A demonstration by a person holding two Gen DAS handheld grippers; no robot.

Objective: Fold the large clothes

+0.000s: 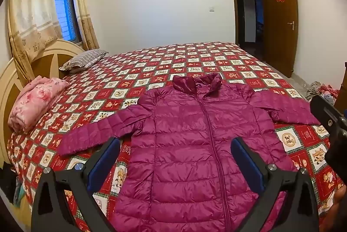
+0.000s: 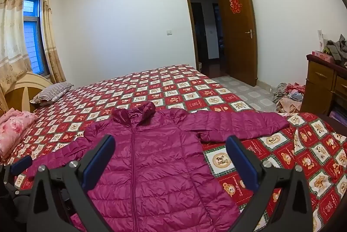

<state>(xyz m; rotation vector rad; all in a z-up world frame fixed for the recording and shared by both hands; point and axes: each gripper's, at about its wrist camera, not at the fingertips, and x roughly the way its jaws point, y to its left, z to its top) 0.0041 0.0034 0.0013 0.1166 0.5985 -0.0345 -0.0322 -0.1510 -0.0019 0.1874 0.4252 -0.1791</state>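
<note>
- We held our left gripper [image 1: 175,161] raised, its jaws spread wide (gripping nothing).
- Our right gripper [image 2: 171,159] hovered alongside, equally wide.

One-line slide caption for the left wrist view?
Open left gripper hovers over a magenta puffer jacket laid flat, zipped, sleeves spread, on a red patterned bedspread.

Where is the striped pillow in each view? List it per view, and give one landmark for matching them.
Left wrist: the pillow lies upper left, at the bed's head, right of the headboard.
Right wrist: the pillow lies at the left edge, mid-height, again beside the headboard.
Shared landmark: the jacket spread flat in the foreground, collar pointing away.
</note>
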